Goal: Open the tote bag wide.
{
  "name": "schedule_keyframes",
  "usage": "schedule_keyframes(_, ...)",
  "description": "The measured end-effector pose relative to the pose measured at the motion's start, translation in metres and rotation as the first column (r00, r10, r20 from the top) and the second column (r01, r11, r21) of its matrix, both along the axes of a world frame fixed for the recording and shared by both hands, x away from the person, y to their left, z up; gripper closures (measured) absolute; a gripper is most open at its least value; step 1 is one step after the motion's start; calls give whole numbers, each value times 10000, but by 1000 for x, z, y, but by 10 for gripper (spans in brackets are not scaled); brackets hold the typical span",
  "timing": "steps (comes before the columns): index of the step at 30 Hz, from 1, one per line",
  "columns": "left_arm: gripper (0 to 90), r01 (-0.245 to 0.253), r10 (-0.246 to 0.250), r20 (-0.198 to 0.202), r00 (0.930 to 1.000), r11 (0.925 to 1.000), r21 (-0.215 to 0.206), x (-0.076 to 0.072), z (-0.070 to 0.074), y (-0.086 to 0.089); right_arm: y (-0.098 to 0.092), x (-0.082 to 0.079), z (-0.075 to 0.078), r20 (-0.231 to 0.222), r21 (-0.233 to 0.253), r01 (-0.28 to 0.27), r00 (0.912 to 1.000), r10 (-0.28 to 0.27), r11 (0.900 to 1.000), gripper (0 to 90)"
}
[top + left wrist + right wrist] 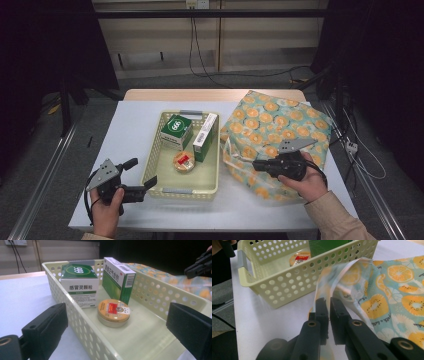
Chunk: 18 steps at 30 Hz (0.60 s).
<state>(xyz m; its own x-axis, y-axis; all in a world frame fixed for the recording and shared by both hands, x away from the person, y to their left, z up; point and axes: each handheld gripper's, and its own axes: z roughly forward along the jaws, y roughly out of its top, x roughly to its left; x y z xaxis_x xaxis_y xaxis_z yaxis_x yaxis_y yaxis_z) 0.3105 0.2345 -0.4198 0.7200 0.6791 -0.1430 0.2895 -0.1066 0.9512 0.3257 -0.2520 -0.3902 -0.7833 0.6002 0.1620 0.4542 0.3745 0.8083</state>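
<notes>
A pale yellow perforated basket (152, 155) sits mid-table. It holds a green-topped box (176, 131), a taller white and green box (205, 136) on its edge and a round gold tin (184, 162). My left gripper (141, 172) is open at the basket's near left corner, one jaw outside the wall and one over the front rim, and the tin (113, 312) lies straight ahead of it. To the right of the basket is a fruit-print bag (280, 120). My right gripper (329, 302) is shut on the bag's strap (337, 282) next to the basket wall (287, 285).
The bag covers most of the right side of the white table (130, 125). A bare strip of table runs left of the basket and along the front edge. Cables lie on the floor beyond the table.
</notes>
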Motion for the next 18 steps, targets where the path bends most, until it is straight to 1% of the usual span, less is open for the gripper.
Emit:
schedule_keyframes(1, 37, -2, 2, -17, 10000, 10000, 6, 0, 0, 0, 0, 0, 1, -31, 45, -17, 10000, 17, 10000, 894)
schedule_keyframes(2, 37, -4, 4, -4, 10000, 10000, -4, 0, 0, 0, -1, 0, 1, -50, 29, -62, 10000, 62, 10000, 900)
schedule_keyframes(4, 37, -12, 12, 7, 10000, 10000, 3, 0, 0, 1, 0, 0, 0, -1, -158, -30, 10000, 30, 9999, 900)
schedule_keyframes(6, 37, -14, 14, -8, 10000, 10000, -9, 0, 0, 0, 1, -1, -3, -80, -128, -131, 9999, 130, 9998, 900)
schedule_keyframes(7, 37, -6, 6, -14, 10000, 10000, 5, 0, 0, 0, 2, -2, -4, -184, 0, -262, 9995, 261, 9997, 887)
schedule_keyframes(8, 37, 5, -5, -30, 10000, 10000, 6, 0, 0, 0, 3, -3, -6, -270, 89, -334, 9991, 336, 9994, 822)
schedule_keyframes(9, 37, 10, -10, -31, 10000, 10000, 6, 0, 0, 0, 6, -5, -9, -347, 9, -462, 9983, 462, 9989, 755)
schedule_keyframes(11, 37, 9, -9, -24, 10000, 10000, 15, 0, 0, 0, 11, -11, -14, -256, -333, -574, 9981, 565, 9978, 679)
schedule_keyframes(13, 37, 8, -8, -35, 10000, 10000, 25, 0, -1, 0, 15, -17, -21, -330, -377, -762, 9966, 750, 9964, 636)
schedule_keyframes(14, 37, 13, -13, -20, 10000, 10000, 12, 0, -1, 0, 17, -19, -24, -383, -430, -814, 9961, 798, 9958, 635)
schedule_keyframes(15, 37, -14, 14, -37, 10000, 10000, -9, 0, -1, 0, 18, -21, -27, -431, -583, -872, 9955, 847, 9945, 635)
schedule_keyframes(16, 37, -3, 3, -25, 10000, 10000, 2, 0, 0, 0, 19, -23, -29, -465, -848, -889, 9953, 852, 9924, 643)
schedule_keyframes(18, 37, 46, -46, -4, 10000, 10000, 21, 0, 0, 0, 18, -23, -33, -267, -1525, -702, 9974, 668, 9858, 710)
